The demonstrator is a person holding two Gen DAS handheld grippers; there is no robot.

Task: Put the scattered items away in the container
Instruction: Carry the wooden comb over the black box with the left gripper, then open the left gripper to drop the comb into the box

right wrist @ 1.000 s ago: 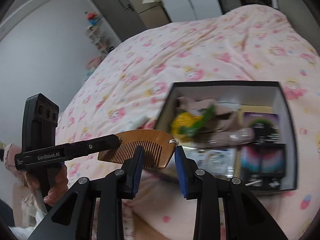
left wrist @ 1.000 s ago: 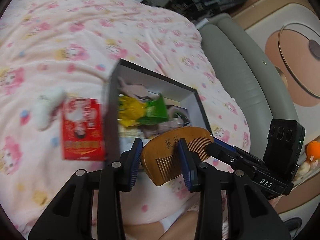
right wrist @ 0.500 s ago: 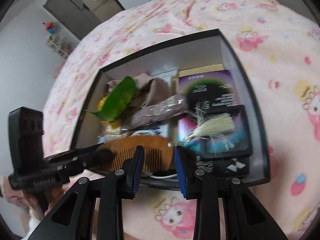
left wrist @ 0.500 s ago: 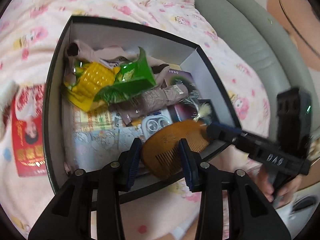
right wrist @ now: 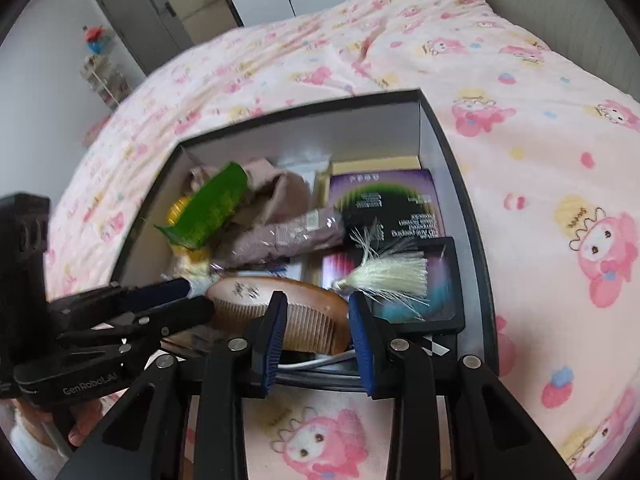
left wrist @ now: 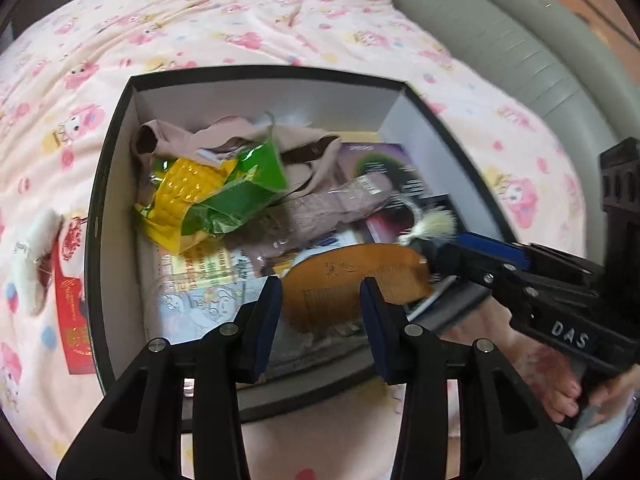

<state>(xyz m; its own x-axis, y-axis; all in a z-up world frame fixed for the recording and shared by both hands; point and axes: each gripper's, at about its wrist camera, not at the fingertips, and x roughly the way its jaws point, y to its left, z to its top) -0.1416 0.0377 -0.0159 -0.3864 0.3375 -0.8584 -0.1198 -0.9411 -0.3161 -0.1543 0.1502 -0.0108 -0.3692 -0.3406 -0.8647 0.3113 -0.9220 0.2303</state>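
Note:
A wooden comb (left wrist: 332, 280) with a pale tassel (right wrist: 392, 276) hangs low inside the black box (left wrist: 260, 72), above its contents. My right gripper (right wrist: 316, 320) is shut on the comb (right wrist: 256, 292) near its tassel end. In the left wrist view the right gripper (left wrist: 436, 256) reaches in from the right. My left gripper (left wrist: 322, 300) is opening. The comb's other end sits between the jaws, and the pads no longer press on it. The left gripper (right wrist: 196, 300) shows at the left of the right wrist view. A red packet (left wrist: 70, 308) and a white fluffy thing (left wrist: 28, 256) lie outside the box.
The box holds a yellow and green snack bag (left wrist: 208, 192), beige cloth (right wrist: 280, 188), a purple booklet (right wrist: 384, 200) and papers. It rests on a pink cartoon bedspread (right wrist: 540, 140). A grey padded bed edge (left wrist: 500, 40) runs along the right. Hands grip both handles.
Both grippers have come down and forward with the comb, from in front of the box to inside it. The left jaws have spread wider.

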